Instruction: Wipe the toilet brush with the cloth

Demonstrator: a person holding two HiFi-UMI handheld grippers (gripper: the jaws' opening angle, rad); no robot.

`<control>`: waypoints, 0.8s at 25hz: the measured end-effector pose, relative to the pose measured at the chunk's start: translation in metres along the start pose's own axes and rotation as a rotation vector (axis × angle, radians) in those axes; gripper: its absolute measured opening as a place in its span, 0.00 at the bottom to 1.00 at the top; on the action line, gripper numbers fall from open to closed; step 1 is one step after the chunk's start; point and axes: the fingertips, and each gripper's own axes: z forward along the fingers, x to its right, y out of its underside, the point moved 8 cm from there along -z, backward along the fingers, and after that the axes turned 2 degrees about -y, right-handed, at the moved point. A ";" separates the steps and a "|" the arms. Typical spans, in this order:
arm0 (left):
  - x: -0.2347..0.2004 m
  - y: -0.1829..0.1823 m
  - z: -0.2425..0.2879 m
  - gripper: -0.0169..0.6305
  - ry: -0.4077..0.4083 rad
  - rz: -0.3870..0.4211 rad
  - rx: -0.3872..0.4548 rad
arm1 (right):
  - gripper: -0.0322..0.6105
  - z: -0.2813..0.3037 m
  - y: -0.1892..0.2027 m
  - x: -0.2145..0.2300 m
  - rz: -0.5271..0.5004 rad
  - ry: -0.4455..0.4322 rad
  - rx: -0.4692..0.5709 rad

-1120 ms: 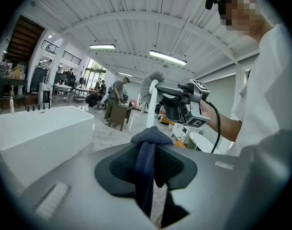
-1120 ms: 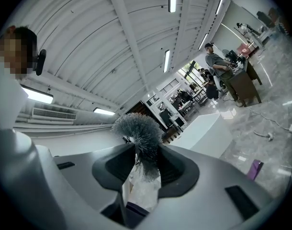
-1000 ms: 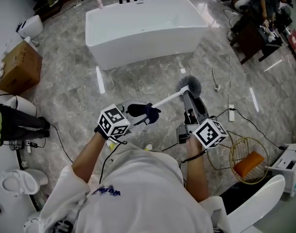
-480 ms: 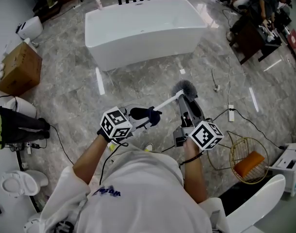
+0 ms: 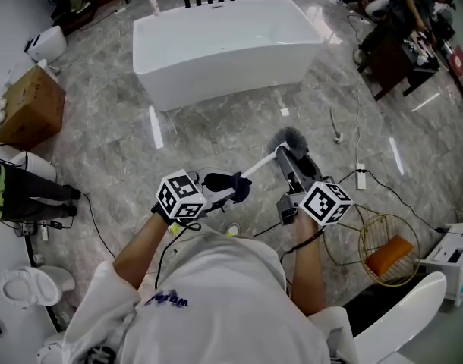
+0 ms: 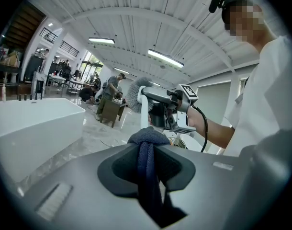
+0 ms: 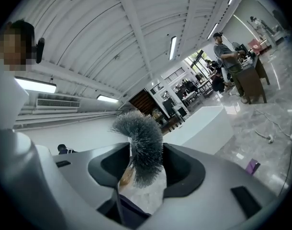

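Observation:
The toilet brush has a grey bristle head [image 5: 292,138] and a white handle [image 5: 260,161] that slants down-left across the head view. My right gripper [image 5: 286,156] is shut on the brush just below the bristles. In the right gripper view those bristles [image 7: 139,133] stand up between its jaws. The dark blue cloth [image 5: 235,179] sits round the handle's lower end. My left gripper [image 5: 220,183] is shut on the cloth, and its jaws have just been closing with the cloth between them. In the left gripper view the cloth [image 6: 146,143] is pinched in the jaws, and the handle [image 6: 144,111] rises behind it.
A white bathtub [image 5: 224,44] stands ahead on the marble floor. A cardboard box [image 5: 26,105] and a toilet [image 5: 23,287] are on the left. A wire basket [image 5: 387,249] and loose cables [image 5: 360,177] lie on the right. People sit at a desk [image 5: 406,21] at the back right.
The brush head and my right gripper have shifted slightly left in the head view. The left gripper and the cloth stay at the same place on the handle.

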 end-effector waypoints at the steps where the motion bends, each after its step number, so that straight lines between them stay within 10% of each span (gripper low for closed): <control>1: 0.000 -0.001 -0.001 0.14 -0.002 -0.002 0.003 | 0.36 0.000 -0.001 0.000 0.004 0.003 0.002; 20: 0.000 -0.006 0.003 0.14 -0.046 0.007 0.044 | 0.25 -0.001 0.029 -0.023 0.012 0.015 0.000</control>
